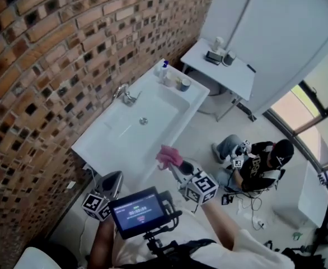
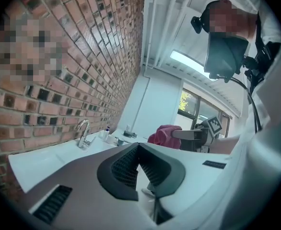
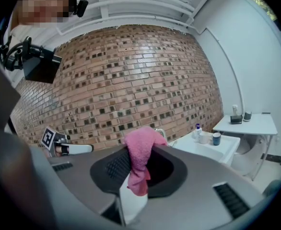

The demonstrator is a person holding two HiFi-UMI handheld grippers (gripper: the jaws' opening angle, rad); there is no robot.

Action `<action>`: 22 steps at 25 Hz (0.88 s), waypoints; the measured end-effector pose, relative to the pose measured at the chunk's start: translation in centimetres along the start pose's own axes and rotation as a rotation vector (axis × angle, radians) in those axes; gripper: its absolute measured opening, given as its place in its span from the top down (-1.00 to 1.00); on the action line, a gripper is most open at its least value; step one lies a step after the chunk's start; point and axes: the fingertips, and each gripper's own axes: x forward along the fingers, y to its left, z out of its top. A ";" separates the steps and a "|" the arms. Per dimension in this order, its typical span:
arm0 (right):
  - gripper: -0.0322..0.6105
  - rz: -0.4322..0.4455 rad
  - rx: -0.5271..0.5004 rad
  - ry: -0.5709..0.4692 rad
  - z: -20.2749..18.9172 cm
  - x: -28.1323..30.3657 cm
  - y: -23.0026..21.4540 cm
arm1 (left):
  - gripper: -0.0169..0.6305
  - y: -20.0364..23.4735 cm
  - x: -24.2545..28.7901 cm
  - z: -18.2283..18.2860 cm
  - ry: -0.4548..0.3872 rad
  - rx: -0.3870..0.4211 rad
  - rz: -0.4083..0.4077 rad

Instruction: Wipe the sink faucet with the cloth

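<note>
Cloth (image 3: 137,172) sits clamped in the right tool (image 3: 141,148), its loose end dangling, likely ready to wipe. Left tool (image 2: 138,148) is closed on nothing, held low. Faucet (image 1: 126,94) stands well apart at the sink (image 1: 118,140) back edge.

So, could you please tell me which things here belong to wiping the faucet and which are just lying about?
Job in hand: pink cloth, clamped in the right gripper; faucet; sink.
Lying about: bottle and cup on the sink ledge; side table; left gripper, shut on nothing.
</note>
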 end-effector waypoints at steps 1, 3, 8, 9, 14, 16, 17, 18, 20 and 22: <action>0.64 -0.015 -0.005 -0.008 0.4 0.1 0.0 | 0.97 0.3 0.4 0.2 -0.001 -0.002 -0.012; 0.64 -0.044 -0.009 -0.013 0.6 -0.1 0.0 | 0.97 0.7 1.1 -0.2 0.006 0.004 -0.037; 0.64 -0.089 0.024 0.002 -1.1 -1.2 -0.5 | 0.97 0.6 2.4 -1.7 0.049 -0.001 -0.085; 0.64 -0.103 0.030 0.005 -1.5 -1.7 -0.8 | 0.97 0.4 2.7 -2.0 0.059 -0.004 -0.097; 0.64 -0.143 0.065 0.011 -2.0 -3.0 -2.8 | 0.97 0.0 5.0 -2.0 0.092 -0.018 -0.113; 0.64 -0.140 0.081 0.018 -1.9 -2.9 -3.7 | 0.97 0.2 5.9 -2.2 0.105 -0.024 -0.103; 0.64 -0.134 0.085 0.024 -2.0 -2.6 -4.1 | 0.97 0.3 6.3 -2.2 0.112 -0.027 -0.094; 0.64 -0.126 0.087 0.033 -2.1 -2.3 -4.6 | 0.97 0.5 6.7 -2.2 0.118 -0.029 -0.086; 0.64 -0.106 0.095 0.055 -2.3 -1.0 -5.7 | 0.97 1.0 7.5 -2.1 0.126 -0.031 -0.072; 0.64 -0.082 0.105 0.073 -2.2 0.6 -7.0 | 0.97 1.8 8.5 -1.9 0.131 -0.044 -0.049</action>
